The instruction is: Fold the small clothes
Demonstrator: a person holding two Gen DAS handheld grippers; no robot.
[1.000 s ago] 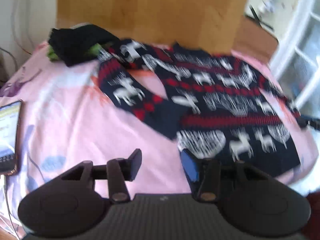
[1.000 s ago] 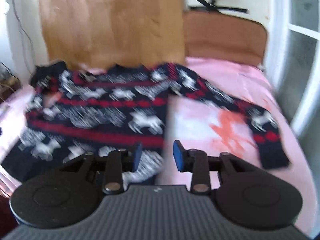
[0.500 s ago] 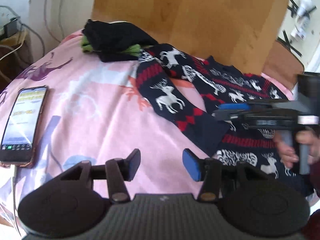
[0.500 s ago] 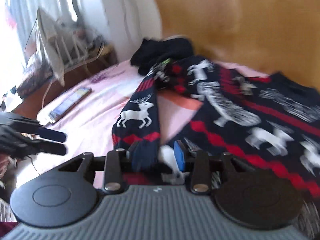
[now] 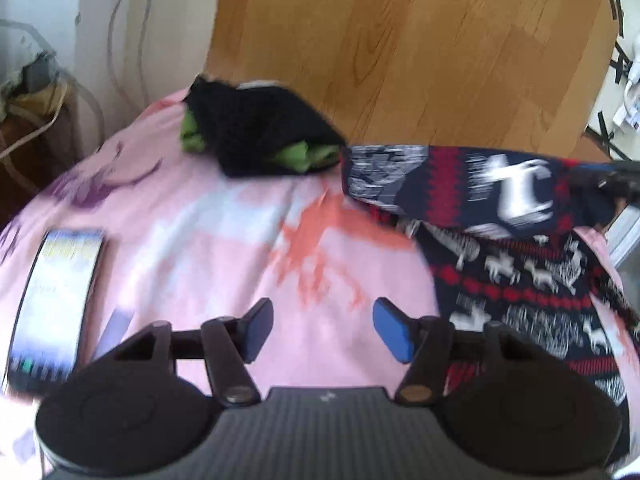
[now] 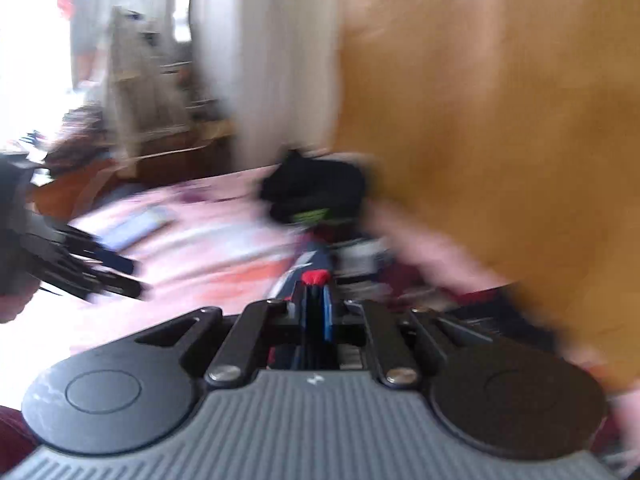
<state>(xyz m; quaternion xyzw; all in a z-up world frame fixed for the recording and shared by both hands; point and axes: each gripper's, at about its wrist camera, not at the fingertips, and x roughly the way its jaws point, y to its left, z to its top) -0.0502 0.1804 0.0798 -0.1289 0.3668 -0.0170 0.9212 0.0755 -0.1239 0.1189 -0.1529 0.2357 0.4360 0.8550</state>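
Sweater (image 5: 520, 280) lies on the right side of the bed (image 5: 224, 240), navy with red bands and white reindeer. One sleeve (image 5: 472, 188) is lifted off the pink sheet and stretched across toward the right edge of the left wrist view. The right gripper (image 6: 316, 296) has its fingers pinched tight on that sleeve, a red-and-navy edge of knit poking up between the blue pads (image 6: 328, 312); its view is heavily blurred. The left gripper (image 5: 322, 330) hangs over bare pink sheet just left of the sweater's body, its fingers apart and opening, nothing between them. It also shows at the left edge of the right wrist view. A black and green bundle (image 5: 260, 136) sits at the head of the bed, close to the sleeve's far end, against a wooden board (image 5: 400, 52). A phone (image 5: 56, 304) lies on the sheet at the left, screen lit, well apart from the sweater.
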